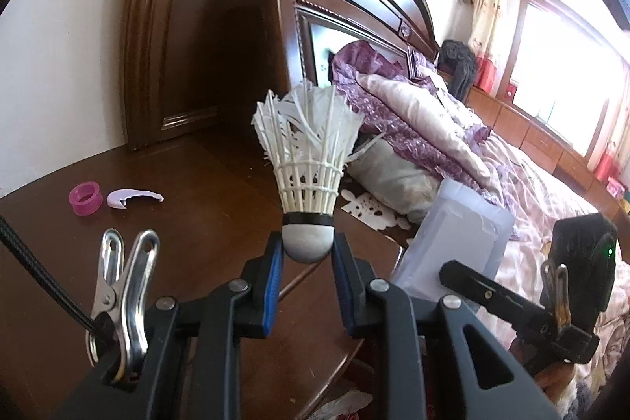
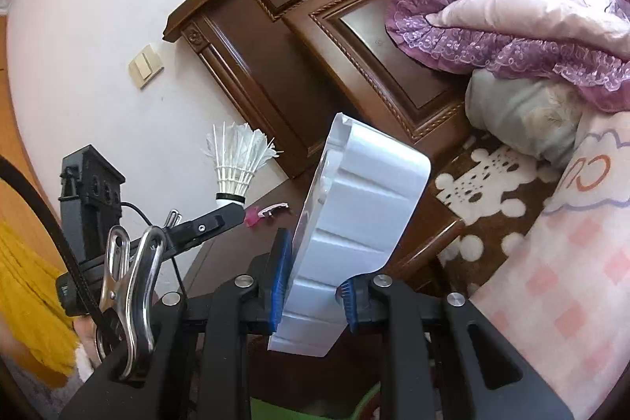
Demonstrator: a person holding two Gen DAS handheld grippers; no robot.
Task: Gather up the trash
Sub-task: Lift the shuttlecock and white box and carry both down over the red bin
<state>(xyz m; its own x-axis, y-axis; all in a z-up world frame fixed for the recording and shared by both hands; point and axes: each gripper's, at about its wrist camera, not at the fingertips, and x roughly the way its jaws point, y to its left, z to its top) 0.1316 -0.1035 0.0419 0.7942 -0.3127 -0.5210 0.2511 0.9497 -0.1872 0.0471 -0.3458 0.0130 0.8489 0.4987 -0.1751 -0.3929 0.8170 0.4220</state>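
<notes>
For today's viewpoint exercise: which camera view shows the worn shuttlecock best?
The left wrist view. The shuttlecock stands large at centre, its cork clamped in the left tool, frayed feathers clear. The right wrist view shows the same shuttlecock small and off to the left, beside the white tray held by the right tool.

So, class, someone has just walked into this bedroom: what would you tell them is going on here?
A person is clearing trash with two hand-held grippers. The left gripper pinches a worn white shuttlecock by its cork, feathers up. The right gripper clamps a white plastic tray on edge. Both are held above the wooden nightstand, where a pink ring and a white plastic fragment still lie.
</notes>
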